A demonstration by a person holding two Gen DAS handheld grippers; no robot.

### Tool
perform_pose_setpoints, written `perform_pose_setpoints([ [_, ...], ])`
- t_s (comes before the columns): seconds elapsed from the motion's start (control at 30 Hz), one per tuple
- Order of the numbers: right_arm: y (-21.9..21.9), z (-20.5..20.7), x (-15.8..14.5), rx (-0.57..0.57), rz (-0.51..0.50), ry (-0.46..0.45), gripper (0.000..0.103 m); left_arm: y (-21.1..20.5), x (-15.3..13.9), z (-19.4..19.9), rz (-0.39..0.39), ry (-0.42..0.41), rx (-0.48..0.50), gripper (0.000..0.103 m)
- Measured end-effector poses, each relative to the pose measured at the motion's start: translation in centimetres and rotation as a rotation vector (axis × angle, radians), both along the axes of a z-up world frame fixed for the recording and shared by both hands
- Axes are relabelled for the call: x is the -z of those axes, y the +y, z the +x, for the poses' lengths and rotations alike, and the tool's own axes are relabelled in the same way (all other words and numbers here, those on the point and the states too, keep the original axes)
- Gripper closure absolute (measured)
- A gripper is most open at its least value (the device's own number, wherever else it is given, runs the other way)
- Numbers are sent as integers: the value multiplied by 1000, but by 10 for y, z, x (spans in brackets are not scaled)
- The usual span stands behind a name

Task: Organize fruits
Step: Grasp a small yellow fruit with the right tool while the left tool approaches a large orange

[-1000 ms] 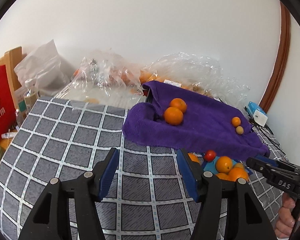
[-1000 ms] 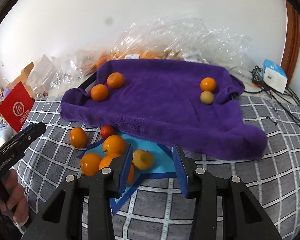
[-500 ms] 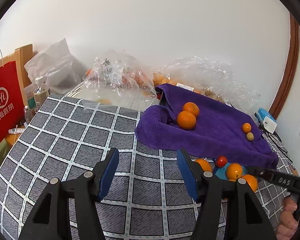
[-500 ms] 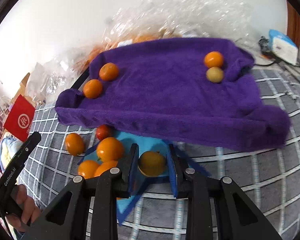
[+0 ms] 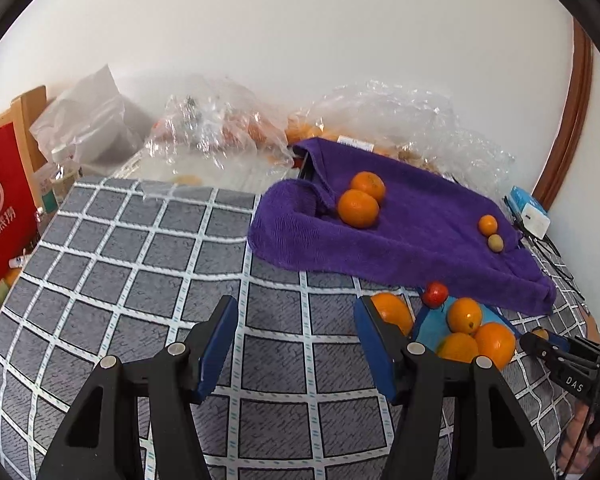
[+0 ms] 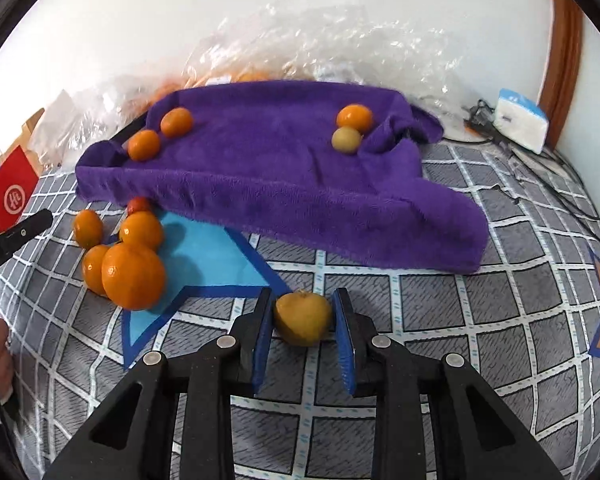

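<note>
Beside purple towel [image 6: 284,184], loose oranges [image 6: 134,276], plastic bags [image 5: 220,140]

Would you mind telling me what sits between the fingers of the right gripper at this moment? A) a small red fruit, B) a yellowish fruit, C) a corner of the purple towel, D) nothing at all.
B: in the right wrist view the right gripper has both blue pads pressed against a yellowish fruit, held in front of the checked cloth, apart from the purple towel behind it.
</note>
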State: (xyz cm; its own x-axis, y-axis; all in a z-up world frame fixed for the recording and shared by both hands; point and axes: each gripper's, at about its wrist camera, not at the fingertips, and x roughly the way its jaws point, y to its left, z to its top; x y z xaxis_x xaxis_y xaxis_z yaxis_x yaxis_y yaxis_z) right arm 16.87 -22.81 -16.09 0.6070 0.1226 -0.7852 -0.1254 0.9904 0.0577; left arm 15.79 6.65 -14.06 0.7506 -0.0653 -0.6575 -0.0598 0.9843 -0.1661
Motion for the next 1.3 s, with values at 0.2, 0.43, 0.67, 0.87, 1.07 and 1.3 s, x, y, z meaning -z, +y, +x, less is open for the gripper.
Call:
perform_pose_setpoints([
  [0.2,-2,-2,0,5,7,-7,75,-1,6,2,-14,41,17,45],
  [0.43,-7,-2,-1,3,40,-1,75,-9,17,9,17,125,73,45],
  [0.67,-8,0,0,-1,44,3,74,-17,20,11,69,155,112,41],
  [0.87,-7,-1,0,-1,39,-1,75,-14,19,8,35,142,131,41],
  [1.07,-9,-1,-1,0,50,0,75,-16,15,8,-42,137,188,41],
  [1.3,-6,-2,-1,-2,35,-3,75,-50,8,25,81,142,244,46],
])
